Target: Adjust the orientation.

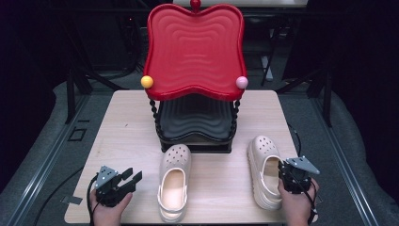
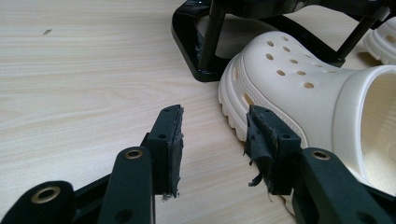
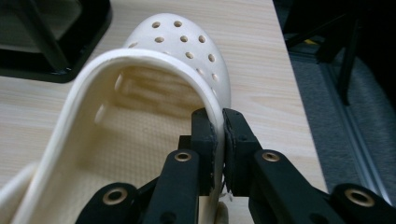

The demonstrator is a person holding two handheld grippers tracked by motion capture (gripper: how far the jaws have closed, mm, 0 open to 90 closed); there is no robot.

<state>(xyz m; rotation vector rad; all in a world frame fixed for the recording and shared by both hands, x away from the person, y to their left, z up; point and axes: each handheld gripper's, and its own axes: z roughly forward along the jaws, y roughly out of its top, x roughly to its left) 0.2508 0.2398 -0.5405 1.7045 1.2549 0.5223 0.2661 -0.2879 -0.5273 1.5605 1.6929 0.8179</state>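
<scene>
While my left gripper rests parted and empty on the table, my right gripper pinches the right clog's rim.

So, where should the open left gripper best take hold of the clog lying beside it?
Probably the collar rim of the left clog, on the side wall facing the left gripper. It lies upright with its opening up, so one jaw can go inside, one outside, from above, as the right gripper holds the right clog.

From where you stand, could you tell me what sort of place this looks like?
Probably a staged recording rig rather than a home: one small wooden table in a dark, curtained space, metal rails on grey flooring, and props only: two cream clogs and a red-topped tiered rack.
</scene>
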